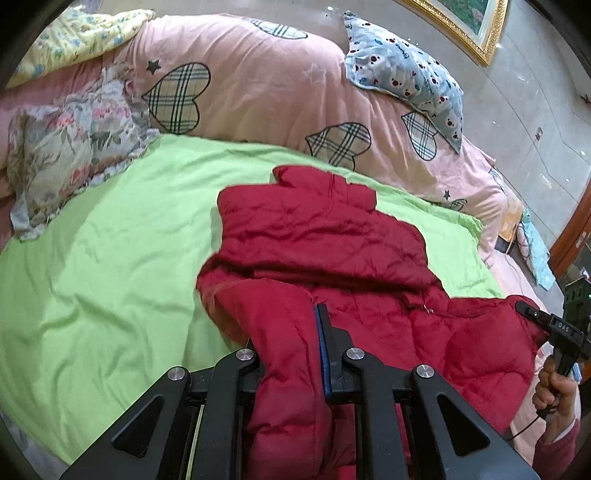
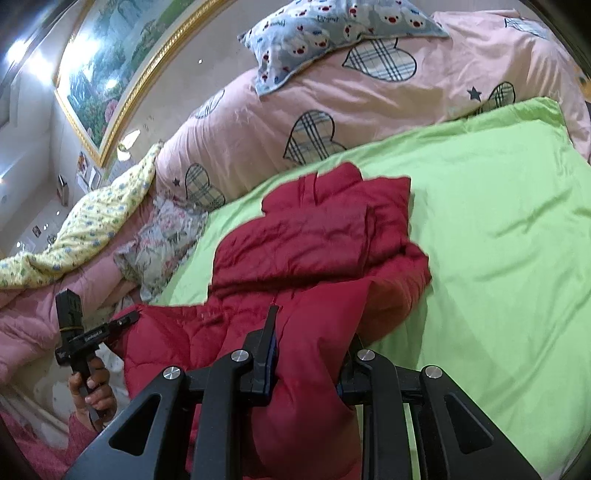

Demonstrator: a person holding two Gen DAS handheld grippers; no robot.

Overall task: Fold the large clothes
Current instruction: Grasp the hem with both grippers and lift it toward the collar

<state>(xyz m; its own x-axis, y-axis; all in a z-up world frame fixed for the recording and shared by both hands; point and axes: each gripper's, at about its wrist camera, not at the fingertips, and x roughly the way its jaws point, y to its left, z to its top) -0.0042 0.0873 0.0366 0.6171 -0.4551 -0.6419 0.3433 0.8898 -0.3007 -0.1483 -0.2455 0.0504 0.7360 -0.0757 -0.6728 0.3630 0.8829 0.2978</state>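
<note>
On the bed, a light green sheet (image 1: 110, 240) is spread flat in front of a rolled pink duvet (image 1: 258, 81) printed with plaid hearts, which runs along the far side. At the left end a floral pillow (image 1: 70, 147) rests against the duvet, partly overlapping the far left corner of the sheet, with a yellow flowered quilt (image 1: 74, 37) behind it. A red padded jacket (image 1: 325, 240) lies on the middle of the green sheet, its collar end toward the duvet and its near hem raised off the sheet. The left tongs (image 1: 291, 332) are closed nearly all the way on a thick fold of that hem at its left corner, the cloth bunched between the black fingers. The right tongs (image 2: 310, 332) are clamped on the other hem corner, with the jacket filling the narrow gap between the fingers; the person's hand (image 1: 554, 391) grips their handle. Further right, a blue bear-print pillow (image 1: 406, 74) sits atop the duvet, below a gold-framed painting (image 1: 476, 22) on the wall.
</note>
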